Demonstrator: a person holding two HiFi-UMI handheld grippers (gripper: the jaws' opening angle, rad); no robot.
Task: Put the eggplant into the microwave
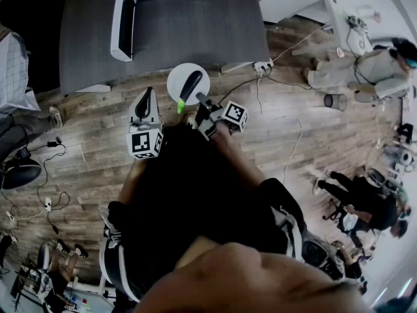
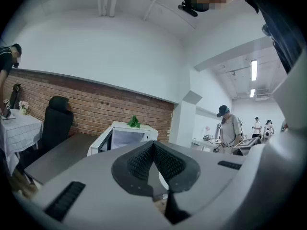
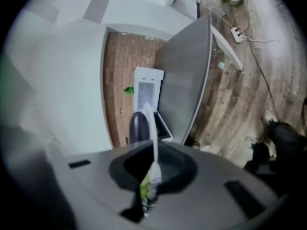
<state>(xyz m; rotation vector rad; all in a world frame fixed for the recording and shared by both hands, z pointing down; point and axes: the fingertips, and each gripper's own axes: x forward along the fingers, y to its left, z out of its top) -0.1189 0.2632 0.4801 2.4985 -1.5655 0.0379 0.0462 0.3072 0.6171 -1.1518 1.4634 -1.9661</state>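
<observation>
A dark purple eggplant point(image 1: 191, 83) with a green stem lies on a white plate point(image 1: 176, 77), held in the air just in front of the grey table point(image 1: 195, 25). My right gripper point(image 1: 199, 100) is shut on the plate's near rim. In the right gripper view the plate point(image 3: 152, 128) shows edge-on between the jaws of the right gripper point(image 3: 149, 176), with the eggplant point(image 3: 137, 127) on its left face. The white microwave point(image 1: 122, 18) stands on the table with its door swung open. My left gripper point(image 1: 146, 100) hovers left of the plate, shut and empty. In its own view the left gripper point(image 2: 153, 150) faces the microwave point(image 2: 125, 137).
A power strip point(image 1: 262, 65) and cables lie on the wood floor right of the table. A small bin point(image 1: 334, 101) and several people are at the far right. A black chair point(image 2: 56, 121) stands by the brick wall, left of the table.
</observation>
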